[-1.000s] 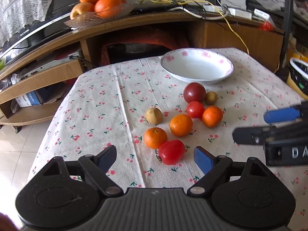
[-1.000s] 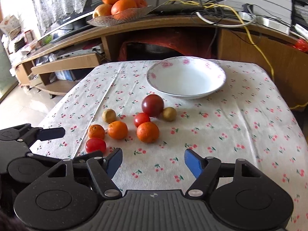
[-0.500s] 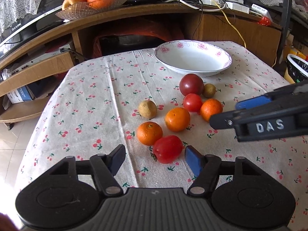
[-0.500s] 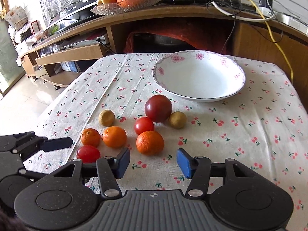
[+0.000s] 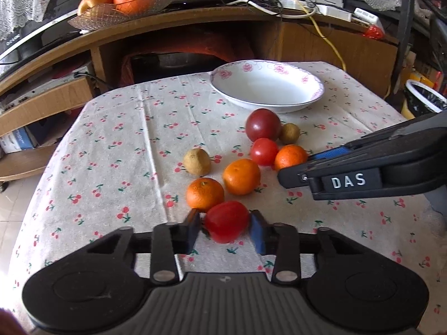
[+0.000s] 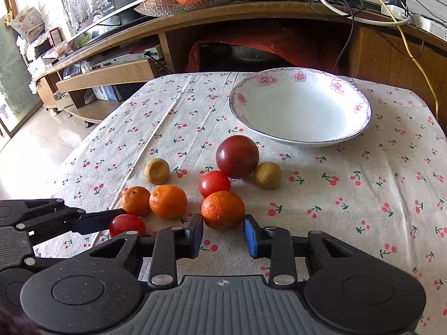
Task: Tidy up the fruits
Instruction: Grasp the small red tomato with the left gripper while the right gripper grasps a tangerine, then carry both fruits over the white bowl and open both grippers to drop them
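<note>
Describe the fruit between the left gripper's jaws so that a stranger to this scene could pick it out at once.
Start at the white floral bowl on the cherry-print tablecloth; a cluster of fruit lies in front of it. The target is the red tomato farthest from the bowl, beside an orange mandarin. Unlike the other red tomato, it sits at the cluster's near edge.

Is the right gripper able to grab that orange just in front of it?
Probably yes. The right gripper is open, its fingers either side of the orange, and nothing lies between them; the small tomato sits close behind.

Your left gripper (image 5: 225, 230) sits low, fingers parted with a narrow gap each side. Your right gripper (image 6: 223, 234) sits low too, jaws apart.
</note>
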### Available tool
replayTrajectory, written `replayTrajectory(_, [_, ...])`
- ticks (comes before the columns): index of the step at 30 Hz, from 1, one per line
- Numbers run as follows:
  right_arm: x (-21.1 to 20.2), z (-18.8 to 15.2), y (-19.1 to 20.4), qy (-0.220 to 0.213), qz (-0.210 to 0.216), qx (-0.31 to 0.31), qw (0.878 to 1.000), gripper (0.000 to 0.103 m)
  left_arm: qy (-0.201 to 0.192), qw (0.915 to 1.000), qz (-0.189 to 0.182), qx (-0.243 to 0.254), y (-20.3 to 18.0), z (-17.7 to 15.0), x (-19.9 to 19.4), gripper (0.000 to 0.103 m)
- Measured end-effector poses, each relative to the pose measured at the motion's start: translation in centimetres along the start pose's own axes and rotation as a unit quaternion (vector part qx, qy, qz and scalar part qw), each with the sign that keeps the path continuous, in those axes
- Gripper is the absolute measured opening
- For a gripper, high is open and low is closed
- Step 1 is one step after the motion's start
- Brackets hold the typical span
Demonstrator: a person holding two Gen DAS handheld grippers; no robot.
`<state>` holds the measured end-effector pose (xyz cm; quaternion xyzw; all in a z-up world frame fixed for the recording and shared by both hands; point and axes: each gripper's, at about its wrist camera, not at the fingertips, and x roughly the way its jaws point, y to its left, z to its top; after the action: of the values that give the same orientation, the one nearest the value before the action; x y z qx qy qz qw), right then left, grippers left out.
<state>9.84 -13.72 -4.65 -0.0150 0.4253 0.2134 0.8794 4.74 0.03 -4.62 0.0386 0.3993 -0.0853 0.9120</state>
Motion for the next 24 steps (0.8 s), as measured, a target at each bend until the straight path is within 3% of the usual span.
replayTrajectory(13, [-1.9,0.0,0.2,-0.011,0.002,0.0,1.0,0.026,0.001,0.9998,-0.017,0.009,-0.5,0.8,-1.3,0.041])
replayTrajectory(19, [-2.9,1.3,-1.0,-0.031,-0.01,0.023,0.999,0.026,-0.009,0.9995,-0.031,0.006,-0.7,3.6,-0.9,0.041])
replayTrajectory(24, [-3.0,3.3,-2.4,-0.047,-0.025,0.031,0.998,0.026,-0.023,0.9985,-0.039,0.031,-1.4,6.5,0.5,0.041])
